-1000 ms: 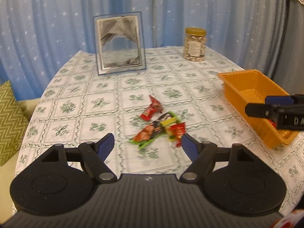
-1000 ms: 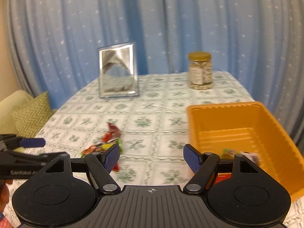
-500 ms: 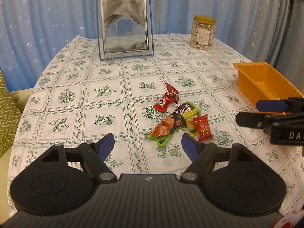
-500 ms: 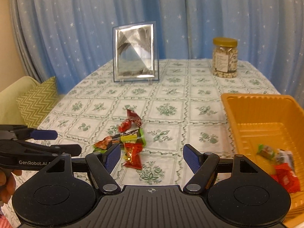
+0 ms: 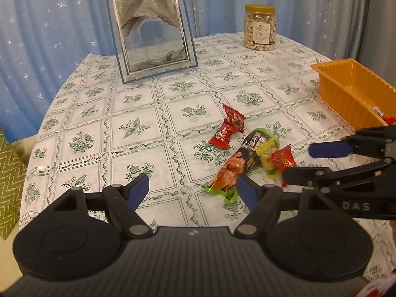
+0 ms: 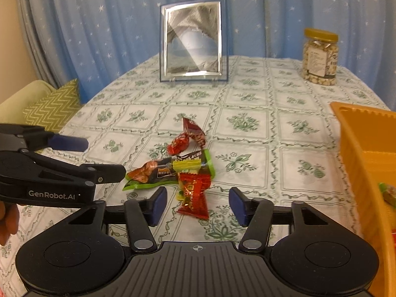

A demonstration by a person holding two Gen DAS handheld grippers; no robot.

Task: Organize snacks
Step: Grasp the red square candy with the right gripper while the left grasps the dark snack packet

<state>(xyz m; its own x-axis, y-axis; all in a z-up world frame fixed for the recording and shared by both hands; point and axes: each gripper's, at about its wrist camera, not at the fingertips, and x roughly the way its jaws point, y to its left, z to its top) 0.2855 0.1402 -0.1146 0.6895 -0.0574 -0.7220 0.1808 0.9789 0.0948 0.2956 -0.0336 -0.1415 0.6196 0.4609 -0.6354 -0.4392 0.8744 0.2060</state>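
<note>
A small pile of snacks lies mid-table: a long green-edged packet (image 5: 235,168) (image 6: 158,173), a yellow sweet (image 6: 186,167), a pair of red sweets (image 5: 229,127) (image 6: 188,136) behind, and a red packet (image 5: 282,159) (image 6: 194,195). My left gripper (image 5: 191,189) (image 6: 99,157) is open and empty, just left of the long packet's near end. The jaws of my right gripper (image 6: 198,204) (image 5: 298,163) are closing, with the red packet between them; both pads still stand clear of it. The orange bin (image 5: 346,94) (image 6: 358,136) at the right holds a few snacks (image 6: 388,193).
A framed sand picture (image 5: 151,32) (image 6: 193,42) stands at the table's far side, with a jar of nuts (image 5: 259,31) (image 6: 320,57) at the far right. A green zigzag cushion (image 5: 10,168) (image 6: 54,109) lies off the table's left edge. Blue curtains hang behind.
Both grippers have come forward and lower toward the snack pile. The right gripper's jaws have narrowed on either side of the red packet. The left jaws kept their width.
</note>
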